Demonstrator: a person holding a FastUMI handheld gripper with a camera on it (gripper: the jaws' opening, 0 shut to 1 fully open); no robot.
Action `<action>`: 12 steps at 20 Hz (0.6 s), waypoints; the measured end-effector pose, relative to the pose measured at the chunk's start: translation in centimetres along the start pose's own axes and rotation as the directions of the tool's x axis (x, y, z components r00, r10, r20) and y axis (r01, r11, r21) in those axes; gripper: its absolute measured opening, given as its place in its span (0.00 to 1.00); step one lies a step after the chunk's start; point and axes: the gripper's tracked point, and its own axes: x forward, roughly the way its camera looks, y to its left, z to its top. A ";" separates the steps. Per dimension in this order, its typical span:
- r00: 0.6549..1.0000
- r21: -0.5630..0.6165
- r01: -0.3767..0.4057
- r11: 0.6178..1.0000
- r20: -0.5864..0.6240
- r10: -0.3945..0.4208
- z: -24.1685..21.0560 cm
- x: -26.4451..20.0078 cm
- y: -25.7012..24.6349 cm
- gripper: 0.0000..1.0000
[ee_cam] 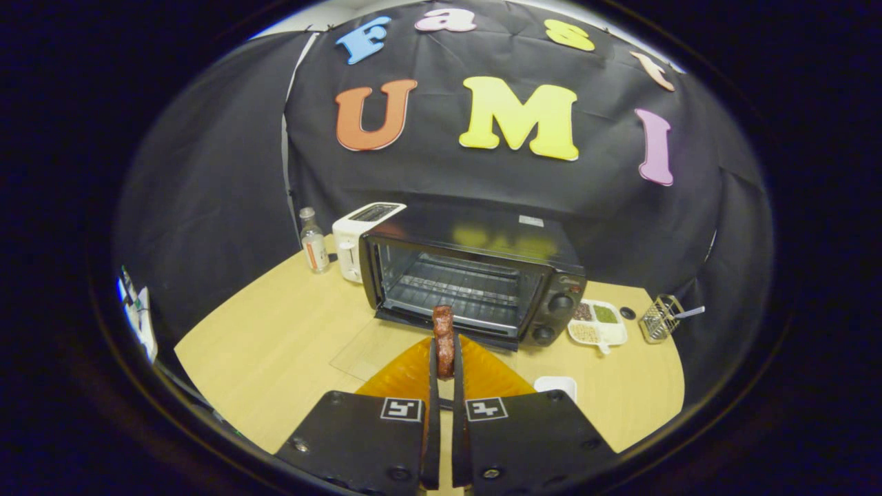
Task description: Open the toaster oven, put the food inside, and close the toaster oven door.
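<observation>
Between closed tongs (445, 358), upright sausage (444, 334).

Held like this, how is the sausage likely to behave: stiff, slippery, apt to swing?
The sausage stands upright with both fingers of the gripper pressed on its lower part, its top unsupported, so it seems fairly stiff. Its glossy skin may be greasy and could slip. Narrow pinching might let it pivot when pushed into the oven.

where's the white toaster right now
In the gripper view the white toaster stands at the back of the wooden table, between the small bottle and the open toaster oven, well beyond the gripper shut on the sausage.
</observation>
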 end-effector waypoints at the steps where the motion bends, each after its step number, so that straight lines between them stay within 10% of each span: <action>1: 1.000 0.018 -0.008 1.000 0.007 0.008 0.2 0.8 0.6 0.10; 8: 0.988 0.274 -0.061 0.960 0.150 0.020 1.9 7.2 0.8 0.10; 12: 0.979 0.537 -0.146 0.831 0.199 0.043 1.5 11.8 -0.5 0.10</action>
